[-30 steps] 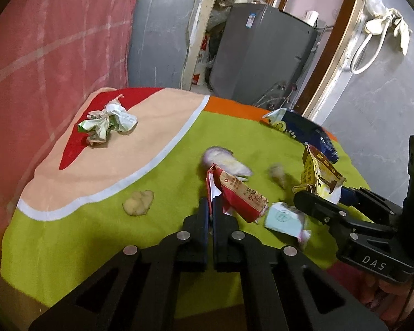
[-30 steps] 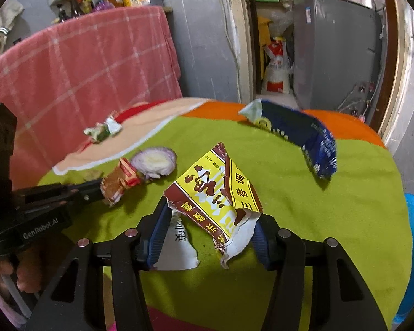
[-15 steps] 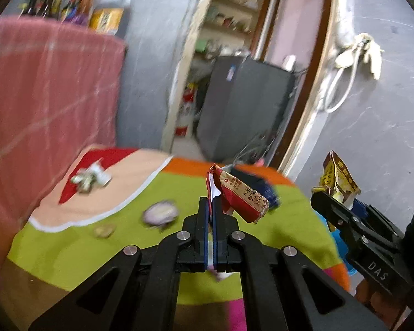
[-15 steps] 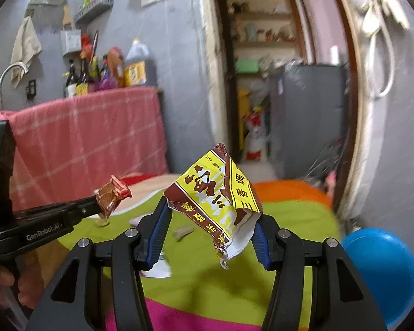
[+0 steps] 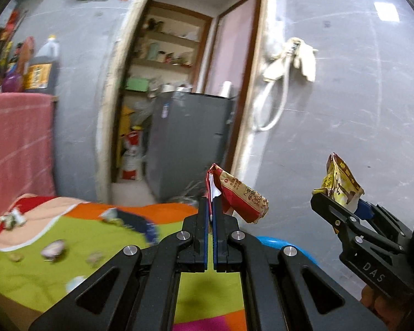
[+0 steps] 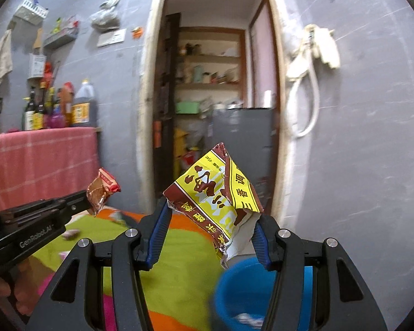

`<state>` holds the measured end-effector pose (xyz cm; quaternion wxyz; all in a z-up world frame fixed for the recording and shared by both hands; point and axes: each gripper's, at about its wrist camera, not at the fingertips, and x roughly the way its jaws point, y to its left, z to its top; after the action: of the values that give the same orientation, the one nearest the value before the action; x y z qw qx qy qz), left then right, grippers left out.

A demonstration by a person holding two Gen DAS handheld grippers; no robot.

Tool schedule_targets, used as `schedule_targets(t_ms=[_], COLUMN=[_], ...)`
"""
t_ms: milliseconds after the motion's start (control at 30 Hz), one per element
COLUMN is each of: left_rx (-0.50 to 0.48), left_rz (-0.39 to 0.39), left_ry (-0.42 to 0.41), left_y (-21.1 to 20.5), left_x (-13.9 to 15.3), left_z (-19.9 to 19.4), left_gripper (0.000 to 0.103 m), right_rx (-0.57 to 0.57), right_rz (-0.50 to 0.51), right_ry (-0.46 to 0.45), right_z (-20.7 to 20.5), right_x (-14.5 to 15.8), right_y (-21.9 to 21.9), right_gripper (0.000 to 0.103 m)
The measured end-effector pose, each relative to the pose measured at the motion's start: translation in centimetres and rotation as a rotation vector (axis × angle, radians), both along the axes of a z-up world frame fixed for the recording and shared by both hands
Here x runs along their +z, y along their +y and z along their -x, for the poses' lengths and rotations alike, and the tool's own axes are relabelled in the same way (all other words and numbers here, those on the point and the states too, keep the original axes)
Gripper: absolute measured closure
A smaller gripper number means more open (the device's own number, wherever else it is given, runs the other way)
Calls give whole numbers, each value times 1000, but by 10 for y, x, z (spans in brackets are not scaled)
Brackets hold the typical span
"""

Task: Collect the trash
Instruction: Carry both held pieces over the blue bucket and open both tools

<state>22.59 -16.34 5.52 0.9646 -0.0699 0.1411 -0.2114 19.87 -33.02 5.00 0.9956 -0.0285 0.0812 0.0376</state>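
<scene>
My left gripper (image 5: pixel 209 204) is shut on a red snack wrapper (image 5: pixel 240 195) and holds it in the air above the table; the wrapper also shows in the right wrist view (image 6: pixel 100 190). My right gripper (image 6: pixel 209 215) is shut on a yellow and brown wrapper (image 6: pixel 215 190), held up to the right of the left one; it also shows in the left wrist view (image 5: pixel 339 184). A blue bin (image 6: pixel 243 284) stands on the floor below the right gripper, with some trash inside.
The table with a green and orange cloth (image 5: pixel 27 270) lies low at the left. On it are a dark blue bag (image 5: pixel 135 220), an onion piece (image 5: pixel 53 248), a crumpled wrapper (image 5: pixel 11 218) and small scraps. A doorway and a grey cabinet (image 5: pixel 190 140) are behind.
Both grippers have lifted their wrappers off the table and swung up and to the right. The table has dropped low in view and the blue bin has come under the right gripper.
</scene>
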Motion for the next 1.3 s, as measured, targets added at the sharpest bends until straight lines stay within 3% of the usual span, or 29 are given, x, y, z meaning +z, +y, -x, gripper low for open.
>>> schedule_targets(t_ms=[267,600,1300], left_rx=[-108,-197,-200], left_rz=[-33,-82,-108], left_ry=[25,127,314], left_y=[-68,-123,-154], left_x=[-14,-44,-76], left_z=[-18,-42,-91], left_gripper=[102,102,101], right_rx=[-146,-203,-193], right_rz=[-17,-71,-179], right_ry=[-30,32,189], right_z=[9,5,-40], right_x=[-13,-45,-73], right_y=[-63,-108,-141], right_gripper=[51,51,46])
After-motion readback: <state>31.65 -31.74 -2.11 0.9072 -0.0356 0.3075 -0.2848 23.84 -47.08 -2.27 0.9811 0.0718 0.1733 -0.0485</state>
